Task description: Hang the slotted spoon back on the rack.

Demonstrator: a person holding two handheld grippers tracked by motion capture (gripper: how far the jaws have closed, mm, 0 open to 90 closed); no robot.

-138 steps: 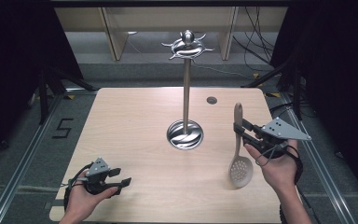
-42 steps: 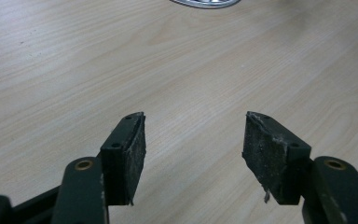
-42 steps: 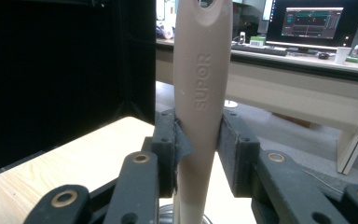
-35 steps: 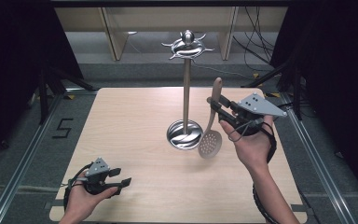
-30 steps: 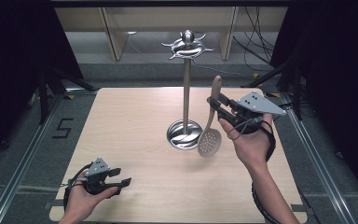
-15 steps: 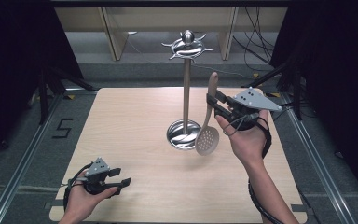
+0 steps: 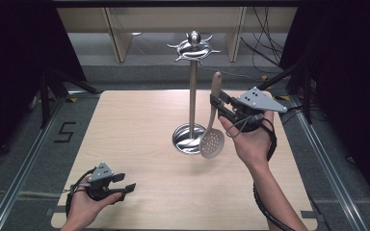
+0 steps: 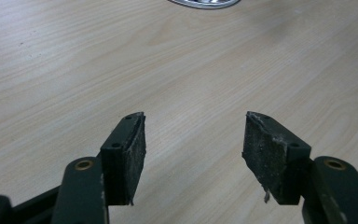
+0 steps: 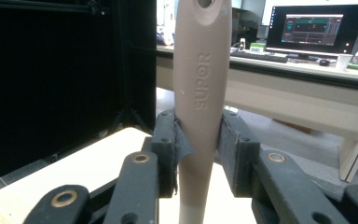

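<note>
the right gripper (image 7: 220, 107) was raised above the pale wooden table (image 7: 125, 130), its two black jaws clamped on the handle of a beige plastic slotted spoon (image 7: 212, 130). the spoon hung nearly upright, its round perforated bowl at the bottom and its handle end pointing up, just to the right of the thin pole of a shiny metal utensil stand (image 7: 191, 91). the bowl hovered over the right edge of the stand's round steel base. in the right gripper view the pads pressed both sides of the handle (image 9: 198, 98), which carried raised lettering and a hanging hole at its top. the stand's hooked crown sat above the handle's tip. the left gripper (image 7: 120, 185) rested low near the table's front left corner, well apart from the stand, its jaws spread with bare wood between the pads (image 8: 130, 149).
</note>
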